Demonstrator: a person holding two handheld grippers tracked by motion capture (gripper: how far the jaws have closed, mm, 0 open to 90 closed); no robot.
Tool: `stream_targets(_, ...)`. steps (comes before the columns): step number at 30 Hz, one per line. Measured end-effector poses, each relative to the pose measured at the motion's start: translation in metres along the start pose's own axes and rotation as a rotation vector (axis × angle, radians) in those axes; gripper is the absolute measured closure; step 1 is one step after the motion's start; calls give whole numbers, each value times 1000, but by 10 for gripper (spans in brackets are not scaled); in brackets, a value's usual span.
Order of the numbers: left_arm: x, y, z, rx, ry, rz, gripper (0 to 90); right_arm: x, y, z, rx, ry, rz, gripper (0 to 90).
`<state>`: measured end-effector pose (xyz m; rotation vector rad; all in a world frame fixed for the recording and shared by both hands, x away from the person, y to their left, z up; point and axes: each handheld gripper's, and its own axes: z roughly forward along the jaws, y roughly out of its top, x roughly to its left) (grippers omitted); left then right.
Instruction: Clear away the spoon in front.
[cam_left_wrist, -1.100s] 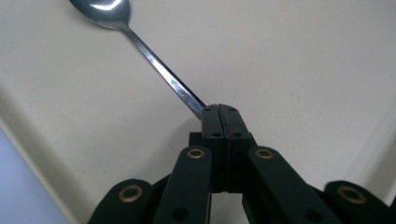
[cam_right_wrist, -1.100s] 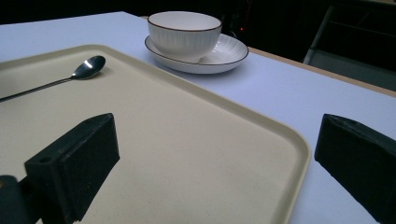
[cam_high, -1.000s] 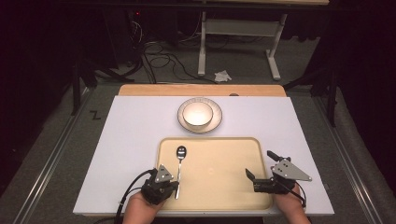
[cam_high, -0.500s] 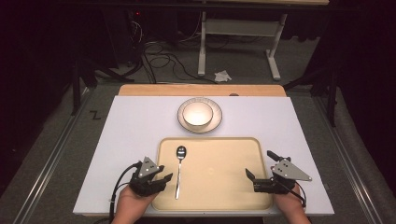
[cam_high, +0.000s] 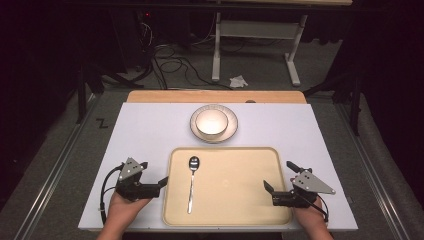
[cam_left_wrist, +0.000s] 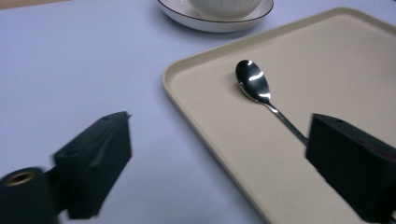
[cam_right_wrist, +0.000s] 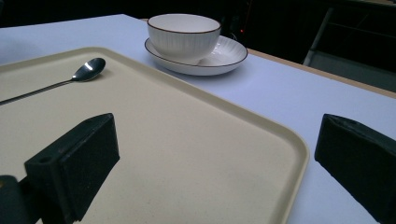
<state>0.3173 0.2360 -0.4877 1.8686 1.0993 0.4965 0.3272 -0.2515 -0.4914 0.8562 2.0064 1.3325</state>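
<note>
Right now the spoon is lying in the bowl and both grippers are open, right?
Not quite. The spoon lies flat on the tan tray, apart from the bowl, as the high view shows. The left gripper, whose jaws have just been opening, and the right gripper are both open.

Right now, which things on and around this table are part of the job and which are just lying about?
Part of the job:
- spoon, lying on the tray
- left claw, open beside the tray, jaws just opened, nothing between them
- right claw, open over the tray's right edge

Probably lying about:
- bowl on its saucer
- crumpled paper on the floor
- floor cables
</note>
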Motion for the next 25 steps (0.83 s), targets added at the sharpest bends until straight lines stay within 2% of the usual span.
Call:
stream_targets(6,4,-2,-10,-52,13,-17,4,0,0,0,-5,1,-3,4)
stream_targets(14,8,-5,-10,-60,18,-42,11,0,0,1,2,-1,-9,4)
stream_targets(25,8,-7,-10,-49,20,-43,18,1,1,2,2,4,-9,4)
